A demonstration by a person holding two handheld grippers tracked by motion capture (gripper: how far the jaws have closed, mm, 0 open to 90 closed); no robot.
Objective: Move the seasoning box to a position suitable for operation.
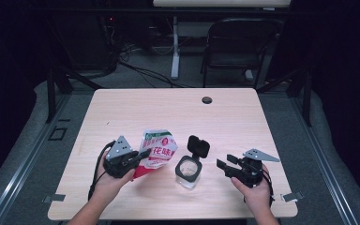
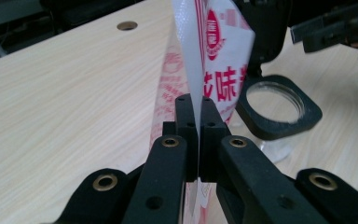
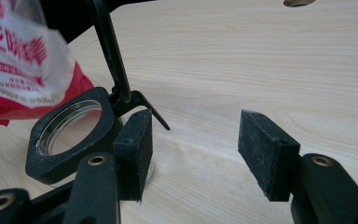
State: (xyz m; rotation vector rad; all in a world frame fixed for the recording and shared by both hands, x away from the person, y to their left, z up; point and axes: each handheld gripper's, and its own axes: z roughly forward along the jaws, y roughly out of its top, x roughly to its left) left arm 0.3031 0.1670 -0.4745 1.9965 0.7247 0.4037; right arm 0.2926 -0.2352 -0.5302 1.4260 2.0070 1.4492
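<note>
Two grippers are at work on the wooden table, and a person holds one in each hand. On the left, the left gripper has its jaws squeezed tight on the thin edge of a red and white snack bag. In the left gripper view the bag stands up tall between the jaws and leans toward the jar. The bag is lifted a little, and its top hangs just beside the jar's mouth. In the middle stands a clear glass jar with a black rim. Its black lid is flipped up and open at the back. The jar looks empty inside. On the right, the right gripper waits near the jar with its jaws wide apart and nothing between them. In the right gripper view, one jaw sits just beside the jar's black rim, but I cannot tell if it touches. It looks like the step now is bringing the bag over to the jar to pour the snack in. The next move probably needs the bag's open end right over the jar's mouth, then a slow tip. The right gripper may have to hold the jar steady so that it does not slide or fall over.
</note>
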